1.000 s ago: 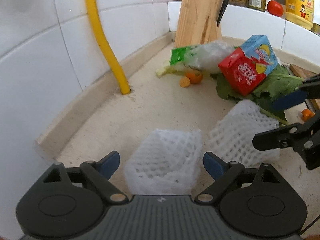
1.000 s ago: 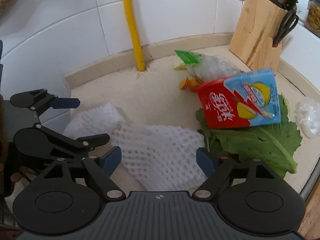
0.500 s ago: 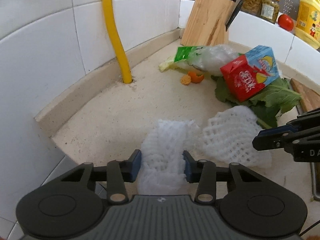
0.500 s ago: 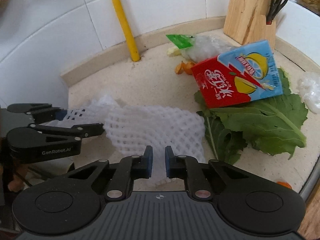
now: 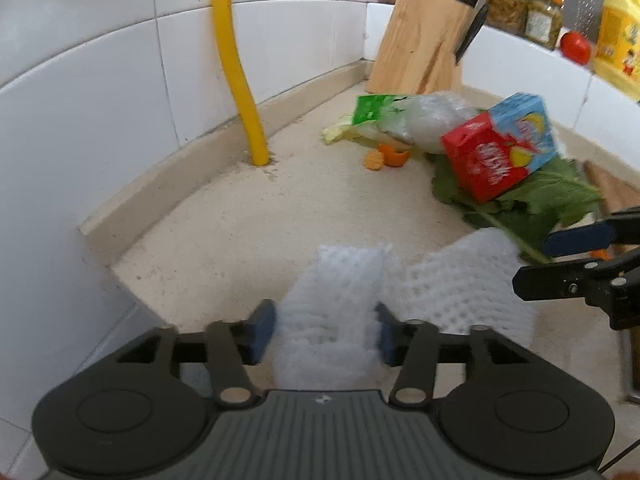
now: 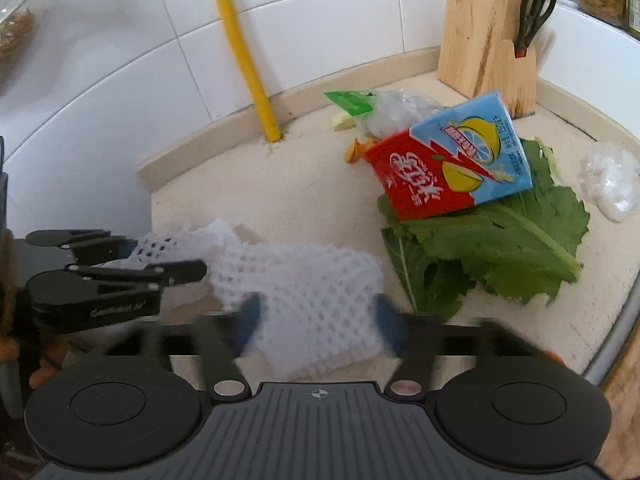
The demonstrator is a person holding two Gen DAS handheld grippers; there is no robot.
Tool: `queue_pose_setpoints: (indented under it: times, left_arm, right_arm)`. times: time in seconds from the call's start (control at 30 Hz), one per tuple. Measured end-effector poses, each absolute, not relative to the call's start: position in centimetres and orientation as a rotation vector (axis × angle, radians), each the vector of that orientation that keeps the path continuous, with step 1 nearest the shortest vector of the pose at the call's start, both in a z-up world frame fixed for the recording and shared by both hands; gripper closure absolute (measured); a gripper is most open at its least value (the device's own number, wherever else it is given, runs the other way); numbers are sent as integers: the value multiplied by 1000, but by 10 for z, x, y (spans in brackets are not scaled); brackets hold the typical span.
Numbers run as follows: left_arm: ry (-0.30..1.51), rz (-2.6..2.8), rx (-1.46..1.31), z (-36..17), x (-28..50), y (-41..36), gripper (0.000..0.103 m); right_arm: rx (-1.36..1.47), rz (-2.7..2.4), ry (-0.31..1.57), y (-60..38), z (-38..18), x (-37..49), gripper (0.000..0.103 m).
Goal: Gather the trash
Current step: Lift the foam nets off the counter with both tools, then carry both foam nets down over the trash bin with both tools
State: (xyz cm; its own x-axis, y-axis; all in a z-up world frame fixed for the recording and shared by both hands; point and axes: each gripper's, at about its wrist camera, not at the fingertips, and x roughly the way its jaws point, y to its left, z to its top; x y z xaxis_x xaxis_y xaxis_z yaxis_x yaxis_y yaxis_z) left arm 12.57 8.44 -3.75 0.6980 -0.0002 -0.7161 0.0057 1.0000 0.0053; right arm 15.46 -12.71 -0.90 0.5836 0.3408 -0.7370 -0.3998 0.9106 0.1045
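Two white foam nets lie side by side on the beige counter. My left gripper has one foam net bunched between its blue pads, which still press its sides while the jaws are opening. My right gripper straddles the other foam net; its jaws are opening, blurred, and the pads no longer squeeze the net. Each gripper also shows from the side: the right gripper and the left gripper. Farther back lie a red and blue juice carton on green leaves, a plastic bag and orange peel.
A yellow pipe rises from the counter by the tiled wall. A wooden knife block stands in the back corner. Crumpled clear plastic lies at the right. The counter's edge drops off at the left. Jars and a tomato sit on a ledge.
From wide open, both grippers closed onto their nets half a second ago. Now both have spread again, the right one much wider than the left.
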Motion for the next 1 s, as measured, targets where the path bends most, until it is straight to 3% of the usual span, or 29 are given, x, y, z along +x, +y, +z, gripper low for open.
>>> queue_pose_setpoints:
  times: [0.2, 0.27, 0.33, 0.37, 0.43, 0.63, 1.0]
  left_arm:
    - [816, 20, 37, -50, 134, 82, 46]
    - [823, 20, -1, -50, 137, 85, 49]
    - [828, 31, -28, -49, 139, 85, 57]
    - [832, 38, -29, -48, 138, 83, 59]
    - [829, 60, -34, -46, 136, 80, 62]
    - [812, 90, -94, -34, 122, 76, 70]
    - [720, -14, -128, -6, 112, 72, 73]
  right_arm:
    - [-147, 467, 891, -105, -34, 168, 26]
    - [-193, 457, 866, -101, -37, 164, 31]
    - [-228, 442, 853, -101, -34, 162, 57]
    - [-216, 456, 856, -105, -31, 162, 63]
    - [-177, 474, 867, -114, -27, 164, 84]
    - [-51, 512, 845, -137, -14, 163, 89]
    - [70, 452, 788, -153, 14, 145, 89]
